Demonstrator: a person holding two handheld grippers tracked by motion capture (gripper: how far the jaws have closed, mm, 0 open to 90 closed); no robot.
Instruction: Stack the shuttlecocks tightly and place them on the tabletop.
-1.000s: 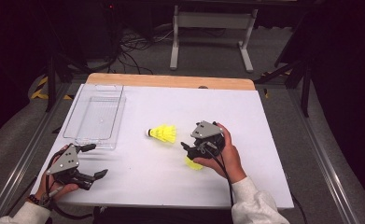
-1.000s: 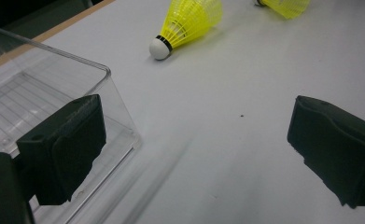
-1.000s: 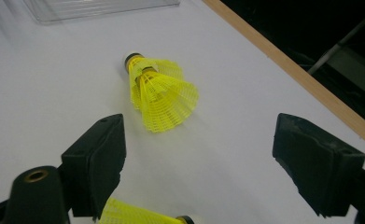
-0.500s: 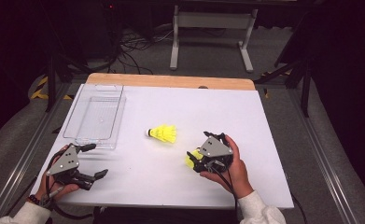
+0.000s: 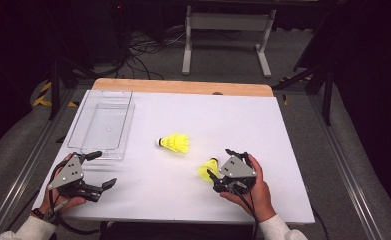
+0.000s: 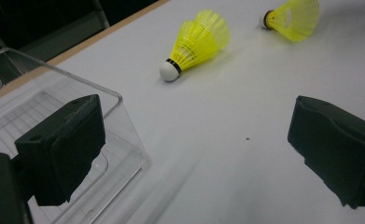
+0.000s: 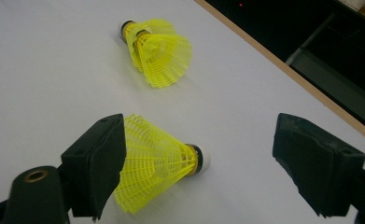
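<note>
Right hand-held gripper (image 5: pixel 218 176): released, jaws spread wide in the right gripper view, held low over the worktop near its front edge, gripped by the person's right hand (image 5: pixel 253 190).
Near shuttlecock (image 7: pixel 159 161): yellow, lying on its side on the worktop between the right hand-held gripper's open jaws; its mesh skirt lies against, or partly behind, one jaw pad, and its white cork tip points toward the other jaw, which stands well apart from it. In the high view it shows as a yellow shape (image 5: pixel 209 168) just left of the gripper.
Far shuttlecock (image 5: pixel 174 143): yellow with a white cork and dark band, also on its side, near the middle of the worktop, apart from the near one. In the right gripper view it lies beyond the jaws (image 7: pixel 157 51), skirt flared toward the camera.
Left hand-held gripper (image 5: pixel 103 170): released, jaws wide apart with nothing between them, at the front left part of the worktop, held by the person's left hand (image 5: pixel 63 197).
Clear plastic tray (image 5: pixel 103 127): empty, rectangular, at the left side of the worktop; its near corner (image 6: pixel 119 100) stands just behind one jaw in the left gripper view.
View along left jaws: both shuttlecocks lie ahead on the white surface, the far shuttlecock (image 6: pixel 196 42) closer and the near shuttlecock (image 6: pixel 294 14) toward the upper edge.
Worktop (image 5: pixel 243 120): white sheet over a board with a wooden strip along its far edge.
</note>
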